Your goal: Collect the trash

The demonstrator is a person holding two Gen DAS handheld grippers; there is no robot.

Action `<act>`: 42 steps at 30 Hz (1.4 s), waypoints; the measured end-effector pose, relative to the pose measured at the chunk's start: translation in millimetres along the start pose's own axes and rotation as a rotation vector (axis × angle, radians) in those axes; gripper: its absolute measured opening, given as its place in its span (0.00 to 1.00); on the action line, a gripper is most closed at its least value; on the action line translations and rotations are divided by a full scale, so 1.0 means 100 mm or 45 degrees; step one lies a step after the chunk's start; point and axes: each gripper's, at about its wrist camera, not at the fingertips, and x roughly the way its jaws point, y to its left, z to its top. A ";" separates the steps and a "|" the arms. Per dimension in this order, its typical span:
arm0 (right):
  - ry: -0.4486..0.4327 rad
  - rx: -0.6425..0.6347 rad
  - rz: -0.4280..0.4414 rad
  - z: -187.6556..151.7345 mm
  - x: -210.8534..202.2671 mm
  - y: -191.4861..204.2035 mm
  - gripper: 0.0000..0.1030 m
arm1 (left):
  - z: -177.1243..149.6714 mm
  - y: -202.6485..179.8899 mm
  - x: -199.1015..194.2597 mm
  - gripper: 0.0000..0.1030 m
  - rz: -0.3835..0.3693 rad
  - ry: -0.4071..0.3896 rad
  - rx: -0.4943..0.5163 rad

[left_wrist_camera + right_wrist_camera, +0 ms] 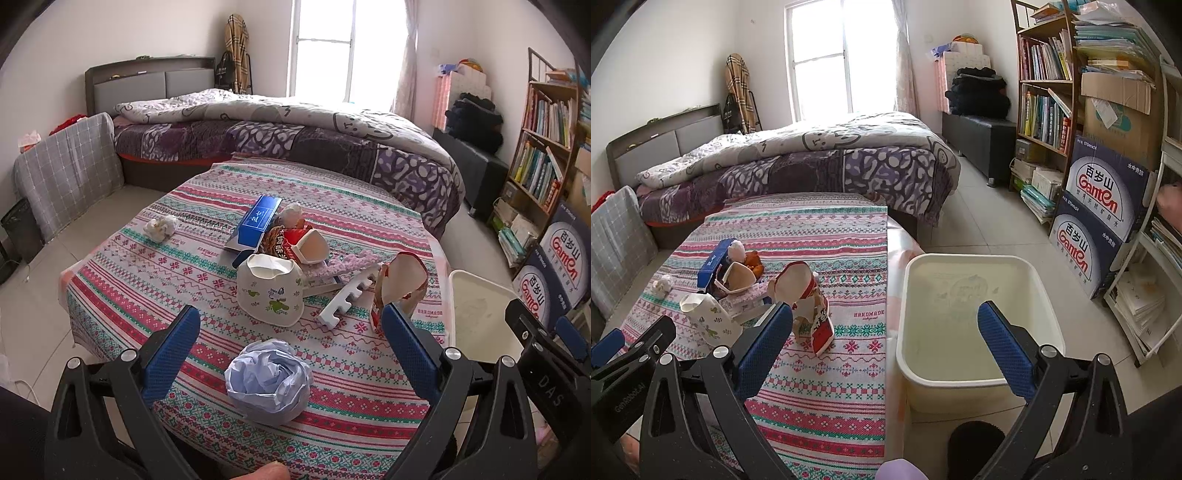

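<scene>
I am seeing bare cloth lying around the blue paper ball (268, 380), leaving approach room on both its sides. Beyond the ball, a white cup (270, 291) and foam strip (349, 295) are blocking passage.

I read "Ganten" and "570ml×24" on the stacked blue cartons (1097, 218), "HANDMADE" on the tablecloth (869, 314), and "DAS" on the right gripper's body (546, 384).
</scene>
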 end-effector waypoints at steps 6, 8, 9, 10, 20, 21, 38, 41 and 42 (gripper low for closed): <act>0.002 0.000 0.001 0.00 0.00 0.00 0.93 | -0.01 0.00 0.01 0.93 0.003 0.004 0.003; 0.002 0.000 0.000 0.00 0.00 0.00 0.93 | 0.00 0.00 0.01 0.93 0.004 0.005 0.004; 0.002 0.000 0.000 0.00 0.00 0.00 0.93 | -0.01 0.01 0.01 0.93 0.004 0.004 0.004; 0.002 0.001 0.000 0.00 0.00 0.00 0.93 | -0.01 0.01 0.01 0.93 0.004 0.004 0.003; 0.004 0.001 0.000 0.00 0.00 0.00 0.93 | -0.02 0.01 0.03 0.93 0.009 0.012 0.007; 0.004 0.001 0.000 0.00 0.00 0.00 0.93 | -0.03 0.01 0.03 0.93 0.010 0.012 0.008; 0.076 0.018 -0.022 -0.08 0.09 -0.04 0.93 | -0.03 0.07 0.12 0.93 0.079 0.119 0.012; 0.136 0.026 -0.024 -0.10 0.16 -0.04 0.93 | -0.08 0.17 0.20 0.93 0.087 0.190 -0.020; 0.155 0.028 -0.024 -0.10 0.19 -0.03 0.93 | -0.10 0.21 0.24 0.93 0.086 0.225 -0.039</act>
